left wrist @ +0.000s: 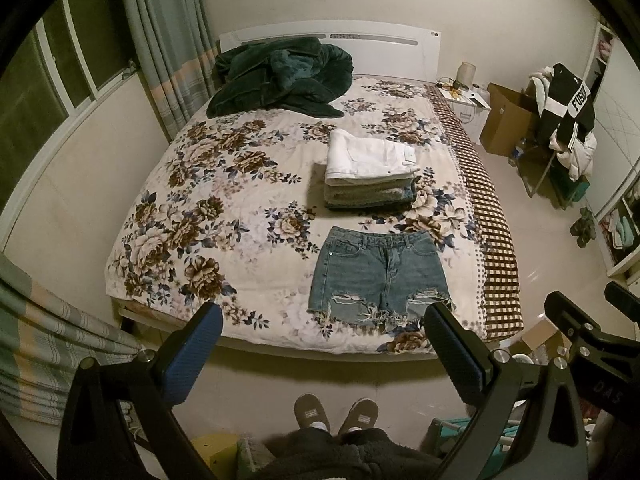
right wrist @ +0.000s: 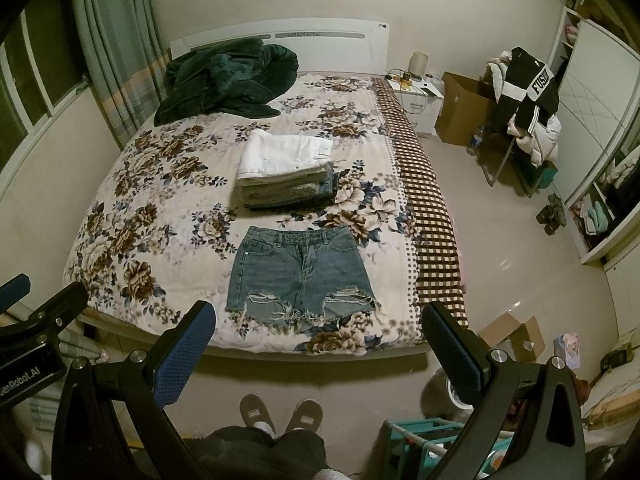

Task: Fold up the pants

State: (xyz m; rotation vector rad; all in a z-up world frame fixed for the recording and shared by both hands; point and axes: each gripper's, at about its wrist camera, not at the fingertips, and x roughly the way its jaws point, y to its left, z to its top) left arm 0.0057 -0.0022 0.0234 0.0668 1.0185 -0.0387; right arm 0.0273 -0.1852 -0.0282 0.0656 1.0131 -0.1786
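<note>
Blue denim shorts [left wrist: 380, 276] with frayed hems lie flat on the floral bedspread [left wrist: 224, 216], waistband away from me, near the bed's front edge. They also show in the right wrist view [right wrist: 300, 276]. Behind them sits a stack of folded pants [left wrist: 370, 170] with a white pair on top, also in the right wrist view [right wrist: 286, 170]. My left gripper [left wrist: 324, 320] is open and empty, held back from the bed's foot above the floor. My right gripper [right wrist: 318, 320] is open and empty, level beside it.
A dark green blanket [left wrist: 280, 78] is heaped at the headboard. A nightstand [left wrist: 466, 100], cardboard box [left wrist: 508, 120] and a chair draped with clothes [left wrist: 564, 116] stand right of the bed. Curtains [left wrist: 168, 40] hang left. My slippered feet [left wrist: 336, 414] stand at the bed's foot.
</note>
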